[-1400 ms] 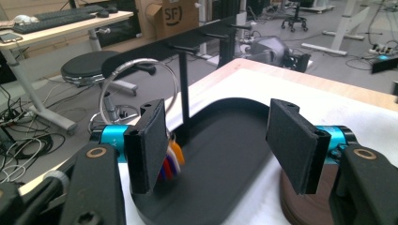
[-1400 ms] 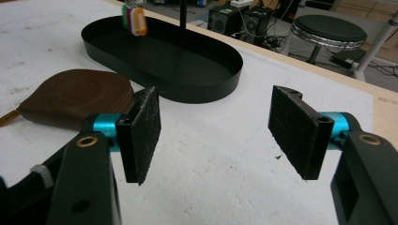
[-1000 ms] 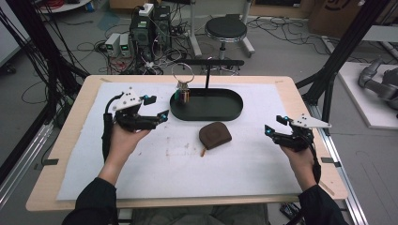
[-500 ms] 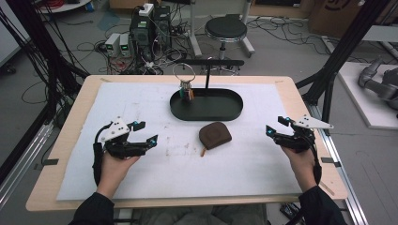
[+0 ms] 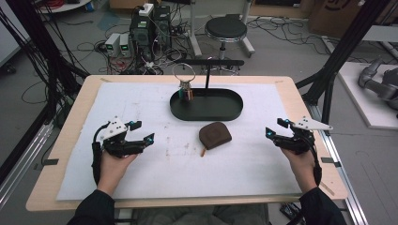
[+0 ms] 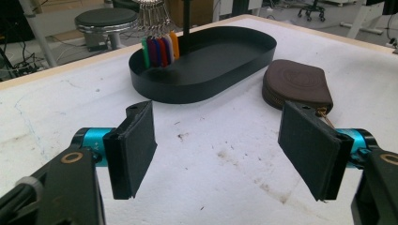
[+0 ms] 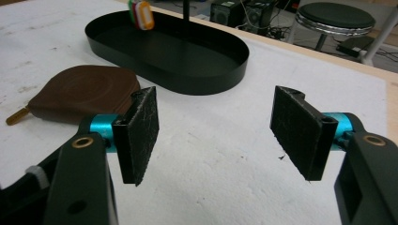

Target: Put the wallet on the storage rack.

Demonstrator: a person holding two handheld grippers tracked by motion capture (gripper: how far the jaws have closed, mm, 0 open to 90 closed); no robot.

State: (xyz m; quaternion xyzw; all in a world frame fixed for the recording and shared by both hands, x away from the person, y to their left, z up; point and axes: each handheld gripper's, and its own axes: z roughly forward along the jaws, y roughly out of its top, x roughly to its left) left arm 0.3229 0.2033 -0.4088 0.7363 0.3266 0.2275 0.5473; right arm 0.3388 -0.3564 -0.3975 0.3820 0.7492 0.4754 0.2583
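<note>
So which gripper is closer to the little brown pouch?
The left. The left gripper sits off the brown pouch's left side, with a shorter stretch of white mat between them. The right gripper waits farther off on the pouch's other side. Both are open and empty.

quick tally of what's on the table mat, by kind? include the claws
Black oval tray: 1
Key bunch with coloured tags, hanging in the tray: 1
Brown zip pouch: 1
Claws, both open and holding nothing, left claw and right claw: 2
Total: 5
</note>
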